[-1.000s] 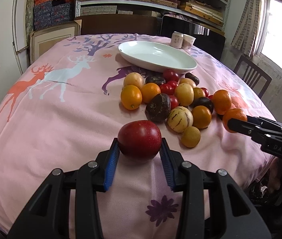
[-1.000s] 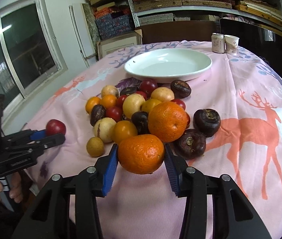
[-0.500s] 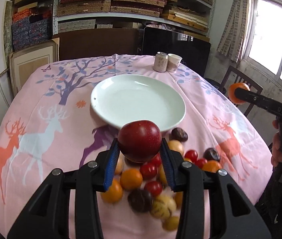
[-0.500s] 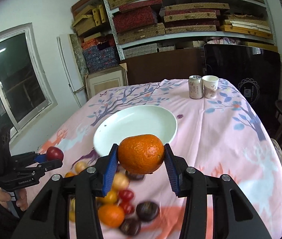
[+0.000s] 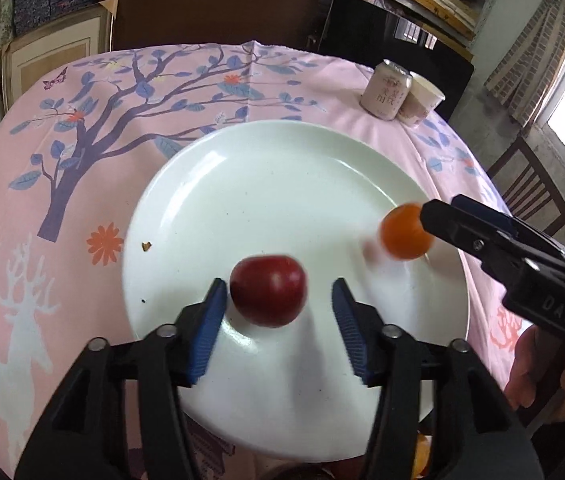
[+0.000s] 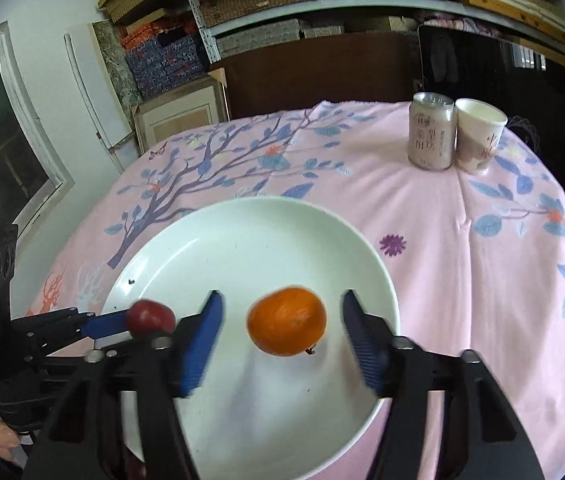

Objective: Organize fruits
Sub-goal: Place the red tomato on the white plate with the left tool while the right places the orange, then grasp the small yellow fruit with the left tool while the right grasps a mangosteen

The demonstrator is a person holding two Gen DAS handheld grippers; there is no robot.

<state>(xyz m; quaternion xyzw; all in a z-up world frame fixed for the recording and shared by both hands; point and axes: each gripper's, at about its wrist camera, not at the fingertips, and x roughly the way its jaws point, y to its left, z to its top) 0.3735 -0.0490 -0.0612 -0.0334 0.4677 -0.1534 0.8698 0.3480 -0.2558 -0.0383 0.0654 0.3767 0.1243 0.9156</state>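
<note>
Now both grippers hang over the white plate, and both sets of jaws are opening. Between the blue pads of the left gripper sits the red fruit, close by the left pad, with a clear gap to the right one; no pad presses it. It is over the near half of the plate, and whether it touches the plate I cannot tell.

Over on the right, the right gripper has the orange loose between its jaws, gaps on both sides, blurred, over the near part of the plate. From the left wrist view that orange shows at the tip of the right gripper, over the plate's right rim area. From the right wrist view the red fruit shows at the left gripper's tip, at the plate's left edge.

Far right on the pink cloth stand a can and a paper cup, touching side by side, well apart from the plate. A small crumb lies on the plate's left rim.
</note>
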